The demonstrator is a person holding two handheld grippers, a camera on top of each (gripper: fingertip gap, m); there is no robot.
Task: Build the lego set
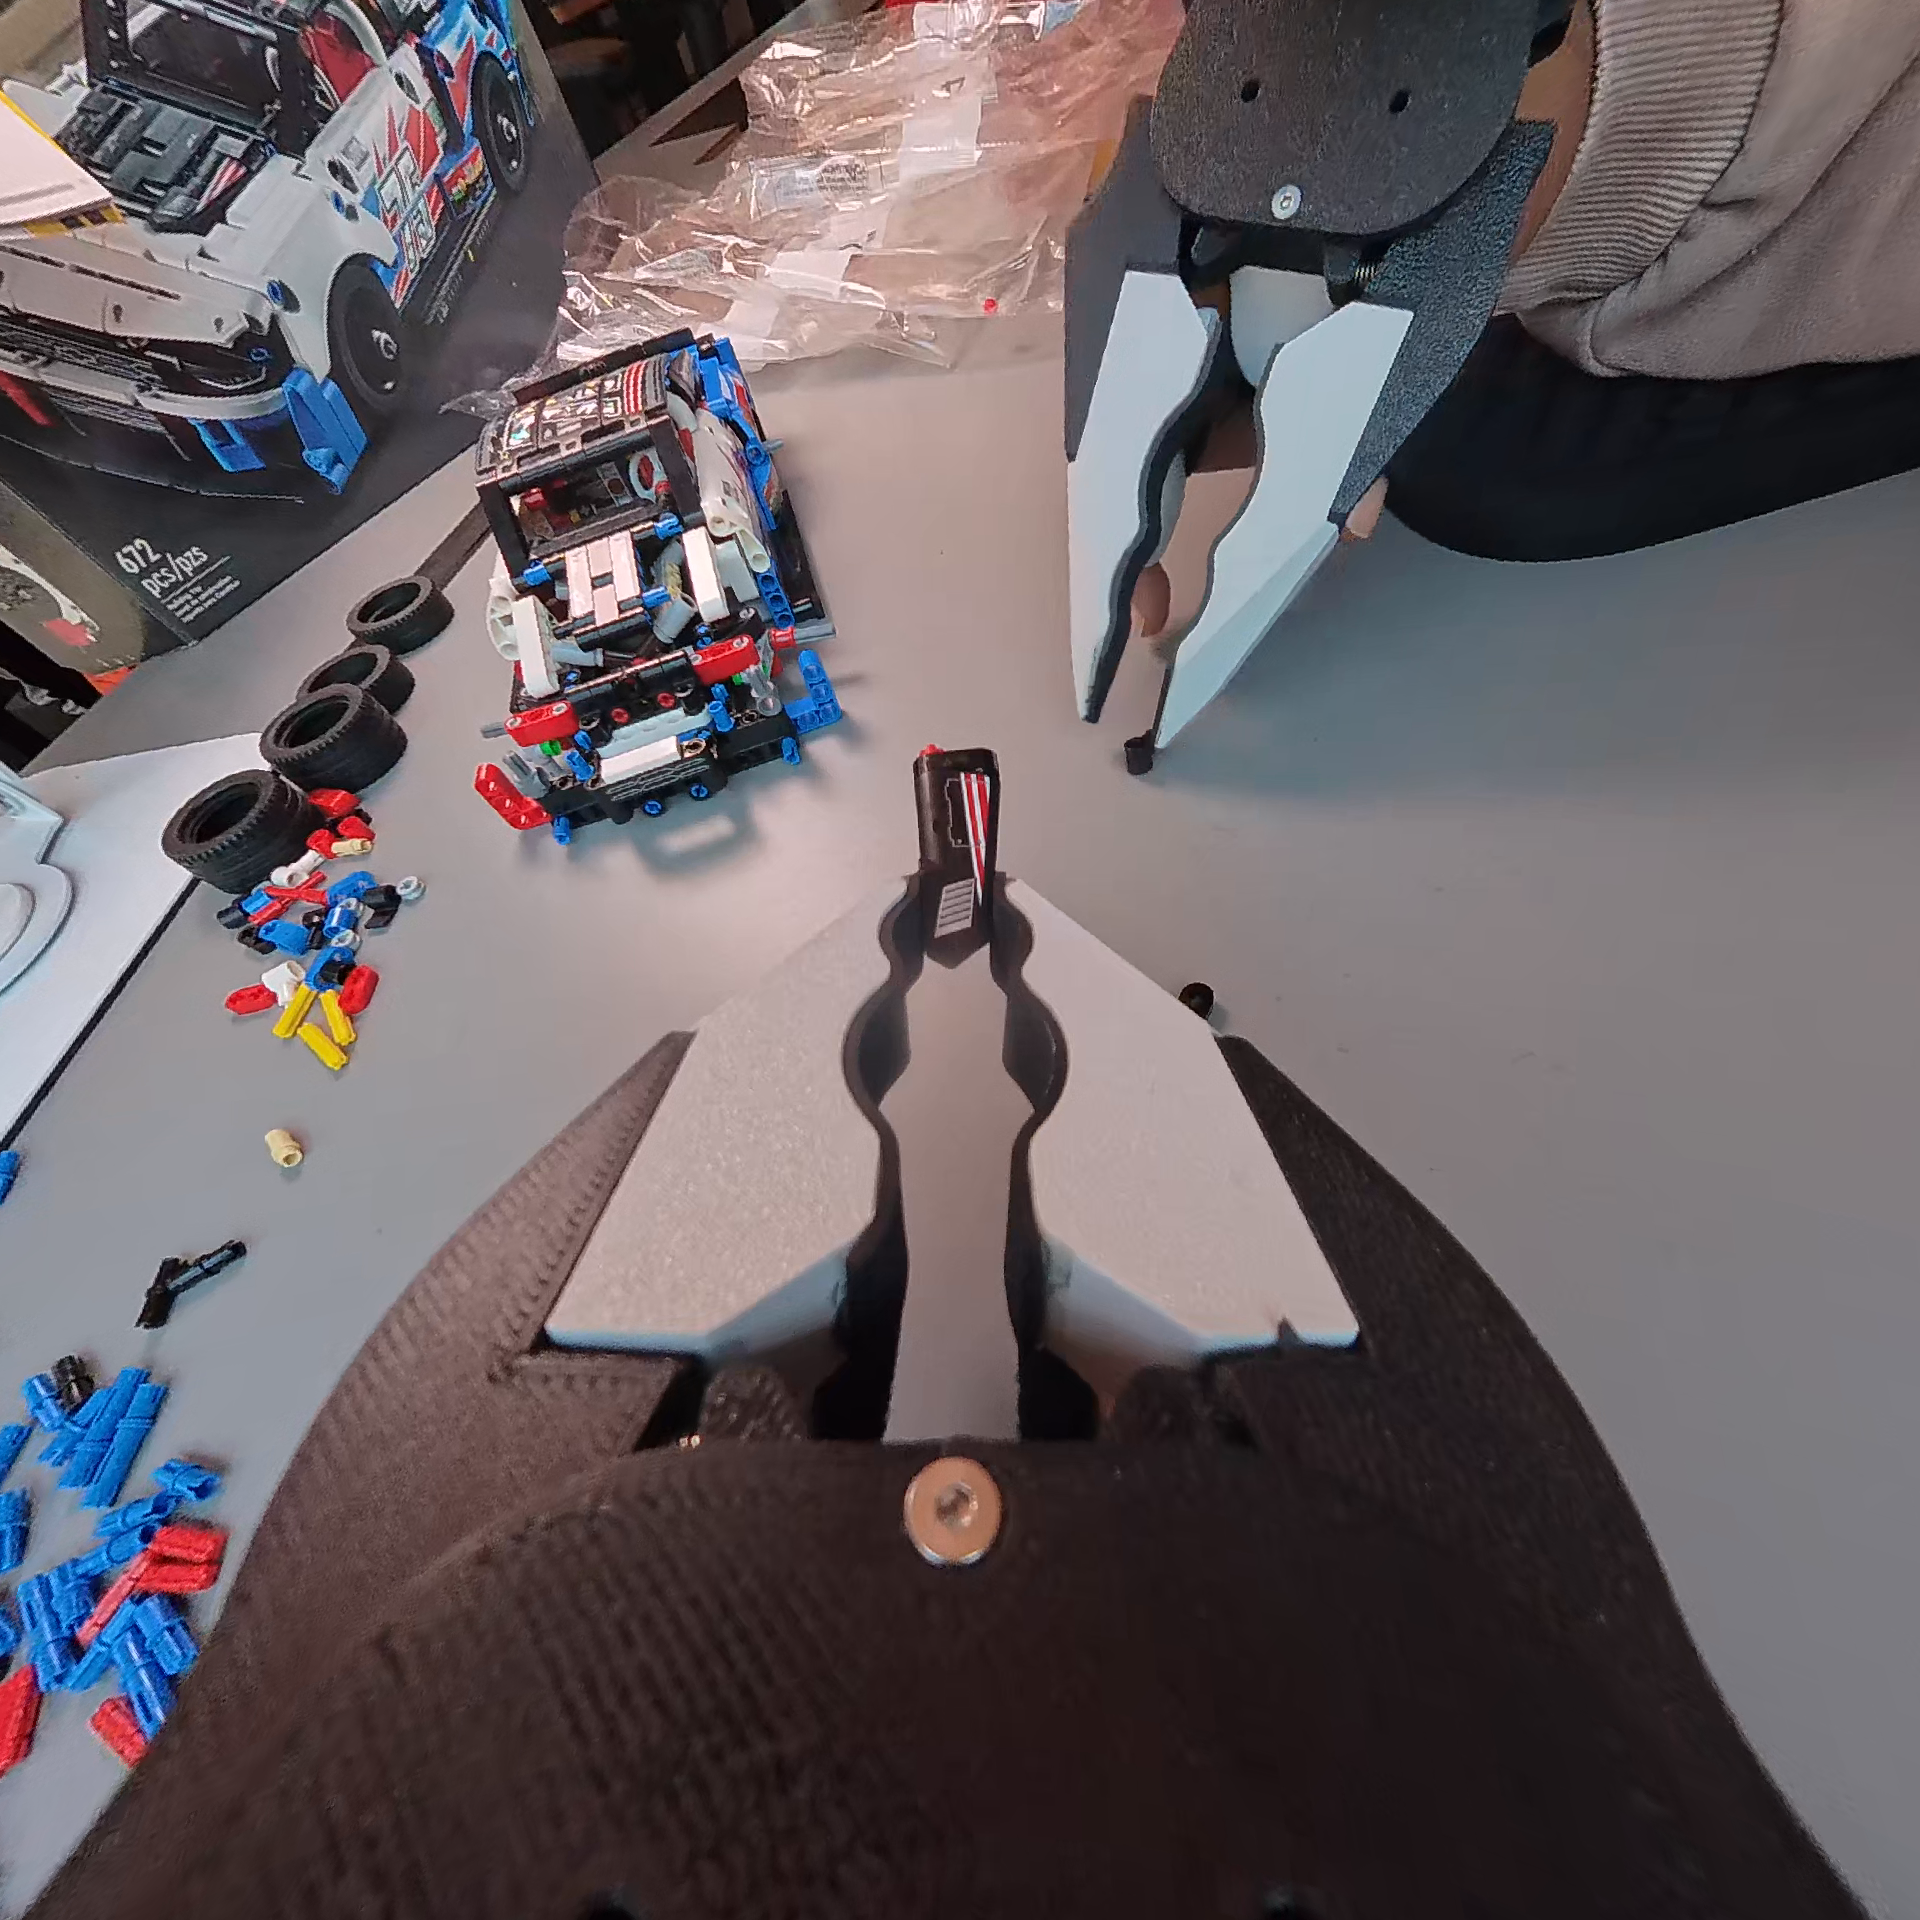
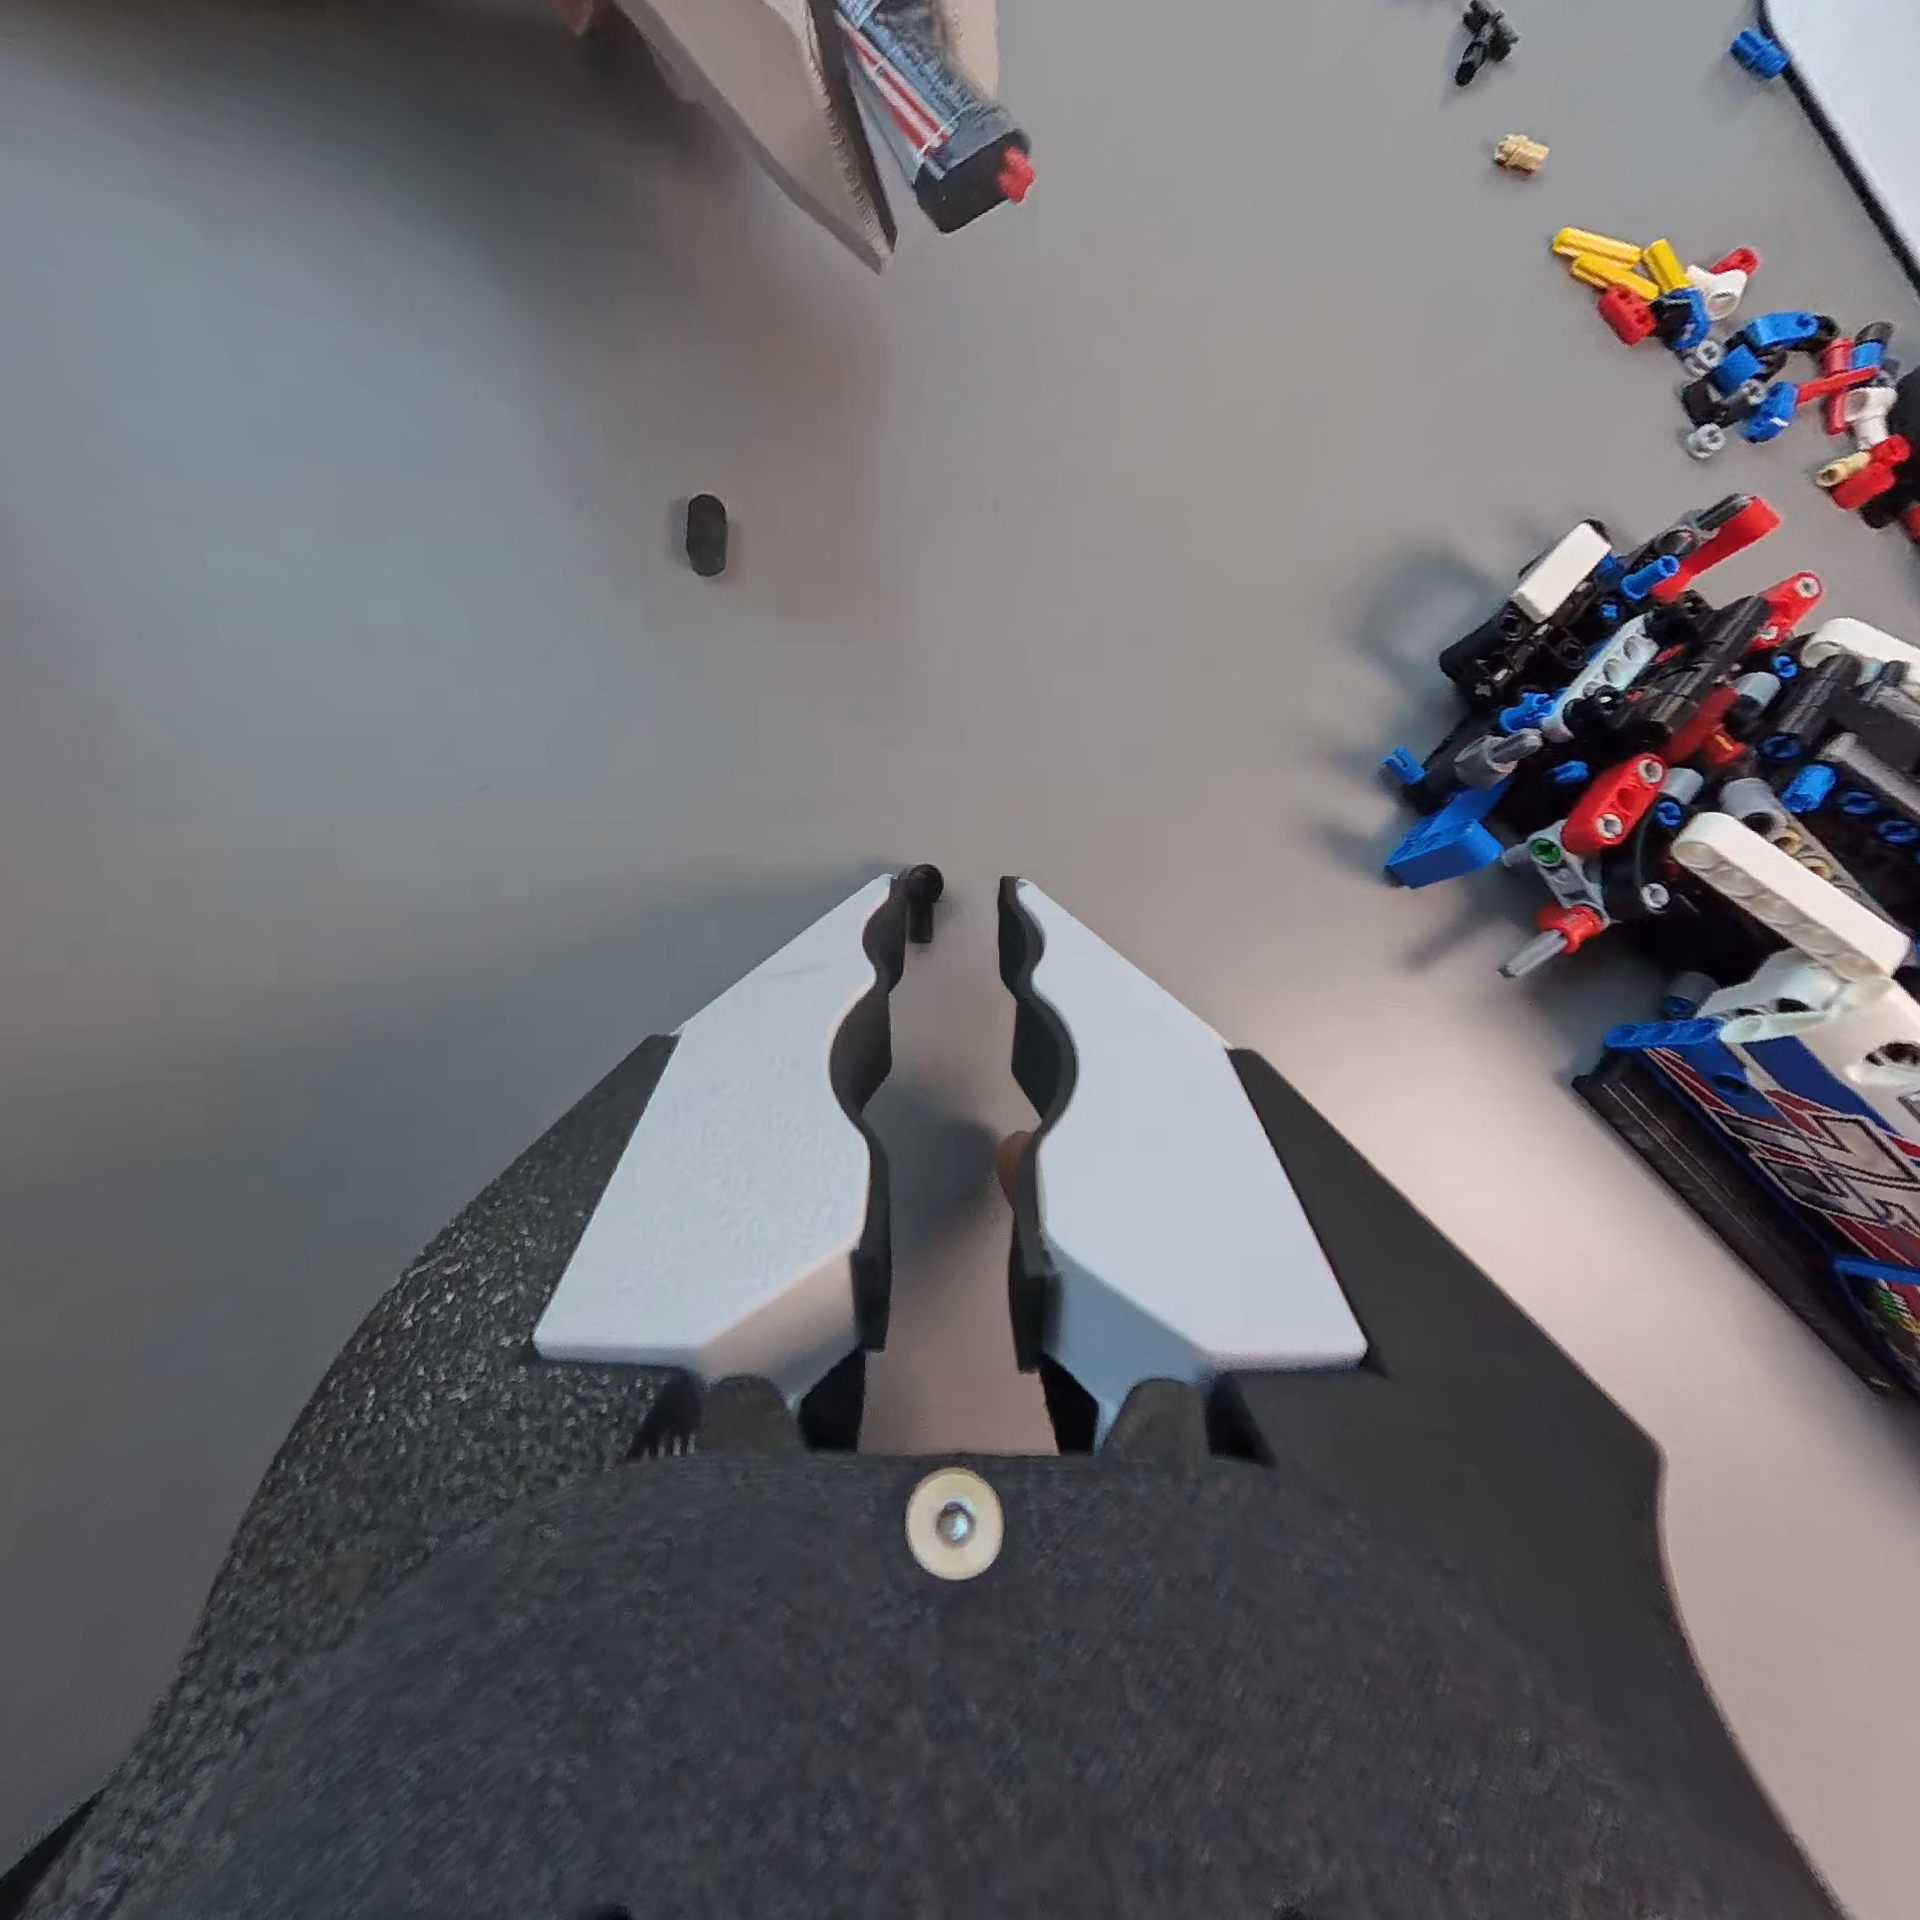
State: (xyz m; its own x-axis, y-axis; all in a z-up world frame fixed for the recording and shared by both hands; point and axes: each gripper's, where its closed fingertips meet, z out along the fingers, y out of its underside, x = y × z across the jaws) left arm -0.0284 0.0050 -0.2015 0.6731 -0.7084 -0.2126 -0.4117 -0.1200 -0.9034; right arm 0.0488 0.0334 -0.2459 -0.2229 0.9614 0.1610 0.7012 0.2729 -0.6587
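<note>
Our left gripper [image 1: 954,914] clamps a black striped panel piece [image 1: 956,831] at its tips. Our right gripper [image 2: 951,899] is parted, a small black pin [image 2: 923,896] beside its left fingertip.

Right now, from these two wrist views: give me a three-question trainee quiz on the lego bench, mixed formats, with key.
1. True or false: the left gripper is shut on a black stickered piece with a red pin at its far end.
2. Multiple choice: what lies at the right gripper's fingertips? A) a loose tyre B) a small black pin C) a yellow axle
3. Fill in: the number of loose black tyres lined up left of the part-built car is ____.

Key: 1 true; 2 B; 3 four.
</note>
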